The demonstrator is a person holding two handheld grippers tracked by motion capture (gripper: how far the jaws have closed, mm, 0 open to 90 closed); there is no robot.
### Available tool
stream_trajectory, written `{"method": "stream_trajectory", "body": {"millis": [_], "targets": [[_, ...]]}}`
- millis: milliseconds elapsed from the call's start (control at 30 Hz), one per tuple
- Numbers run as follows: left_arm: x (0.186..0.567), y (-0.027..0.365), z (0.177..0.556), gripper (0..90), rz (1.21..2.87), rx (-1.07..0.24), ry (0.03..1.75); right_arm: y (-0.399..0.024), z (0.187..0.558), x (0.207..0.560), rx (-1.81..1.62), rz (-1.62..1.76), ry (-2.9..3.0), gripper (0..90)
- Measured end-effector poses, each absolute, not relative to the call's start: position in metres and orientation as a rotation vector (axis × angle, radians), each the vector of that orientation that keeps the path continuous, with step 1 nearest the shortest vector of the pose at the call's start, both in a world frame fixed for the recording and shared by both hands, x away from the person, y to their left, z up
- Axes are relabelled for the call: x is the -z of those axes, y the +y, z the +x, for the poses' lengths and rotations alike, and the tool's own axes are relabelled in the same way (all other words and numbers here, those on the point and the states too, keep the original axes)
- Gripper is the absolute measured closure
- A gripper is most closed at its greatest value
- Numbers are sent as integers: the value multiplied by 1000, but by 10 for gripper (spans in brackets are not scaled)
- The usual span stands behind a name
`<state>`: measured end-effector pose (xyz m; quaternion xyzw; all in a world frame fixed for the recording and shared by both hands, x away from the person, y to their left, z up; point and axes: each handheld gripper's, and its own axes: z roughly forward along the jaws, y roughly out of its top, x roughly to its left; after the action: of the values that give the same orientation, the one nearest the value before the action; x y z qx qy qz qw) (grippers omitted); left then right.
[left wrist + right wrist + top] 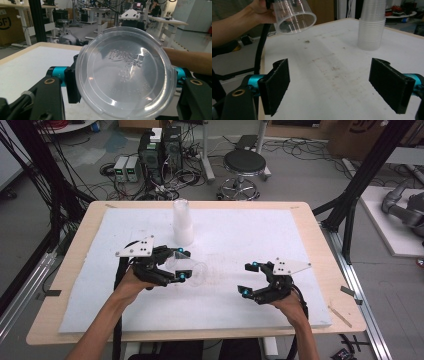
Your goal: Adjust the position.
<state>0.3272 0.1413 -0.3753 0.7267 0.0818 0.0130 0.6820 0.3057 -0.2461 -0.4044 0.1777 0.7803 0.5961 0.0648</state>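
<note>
The left hand-held gripper (pixel 183 265) pinches a single clear plastic cup (pixel 189 269) and holds it on its side above the white tabletop (pixel 250 235), with the open mouth turned toward the right. The cup is thin and see-through, so the white surface shows through its wall. In the left gripper view the cup's round base (pixel 125 72) faces the camera: it is flat and glossy, ringed by a raised lip, with faint embossed lettering near the middle, and the black pads press on the cup at both sides. In the right gripper view the same cup (pixel 294 16) hangs at the upper left, its circular rim open toward the camera and its walls tapering back toward the hand.

Behind the held cup, toward the far edge of the tabletop, a stack of clear cups (pixel 182 222) stands upright, mouth down, the nested rims forming a cloudy band in its lower half.

Well to the right, the right hand-held gripper (pixel 249 278) hovers above the tabletop with its jaws spread wide and nothing between them. Faint brownish smudges mark the white surface between the two grippers.
</note>
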Motion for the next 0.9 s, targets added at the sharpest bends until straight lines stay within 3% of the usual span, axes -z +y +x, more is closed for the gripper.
{"method": "stream_trajectory", "body": {"millis": [900], "targets": [[381,122,324,372,1635,20,150,-171,319,369,-1927,213,2433,171]]}}
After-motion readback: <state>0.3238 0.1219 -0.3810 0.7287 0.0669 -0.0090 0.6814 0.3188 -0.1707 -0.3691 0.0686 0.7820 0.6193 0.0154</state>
